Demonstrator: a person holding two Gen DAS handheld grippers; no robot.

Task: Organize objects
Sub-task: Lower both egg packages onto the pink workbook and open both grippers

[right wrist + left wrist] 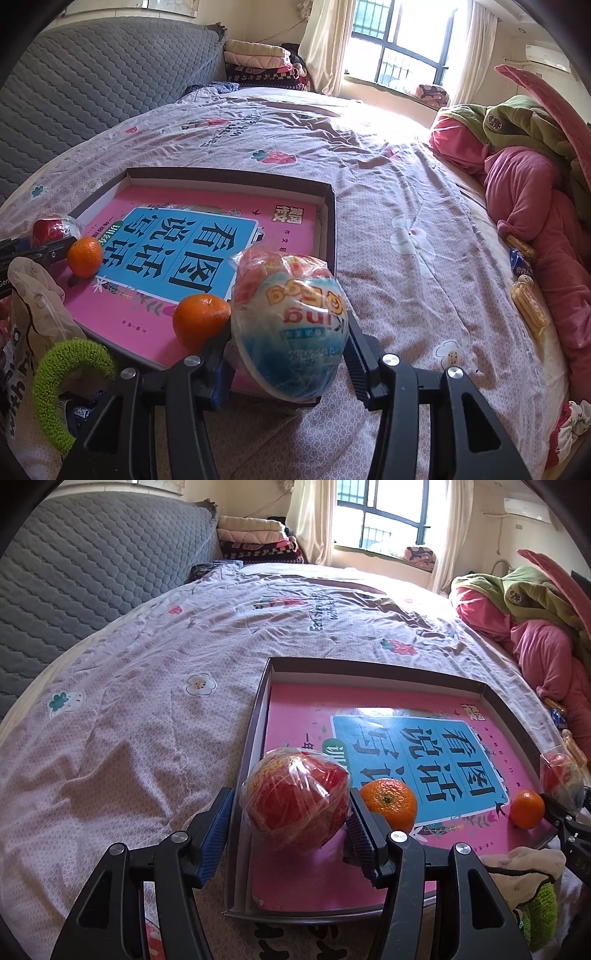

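Note:
A shallow dark box lies on the bed with a pink book inside. Two oranges rest on the book, one near the left gripper and one near the right gripper. My left gripper stands around a red plastic-wrapped ball; its left pad shows a gap, so it looks open. My right gripper is shut on a wrapped egg-shaped toy at the box's near right corner.
The patterned bed sheet spreads all around. A grey quilted headboard is far left. Pink and green clothes pile at right, with snack packets beside them. A bag with a green handle sits near the box's front.

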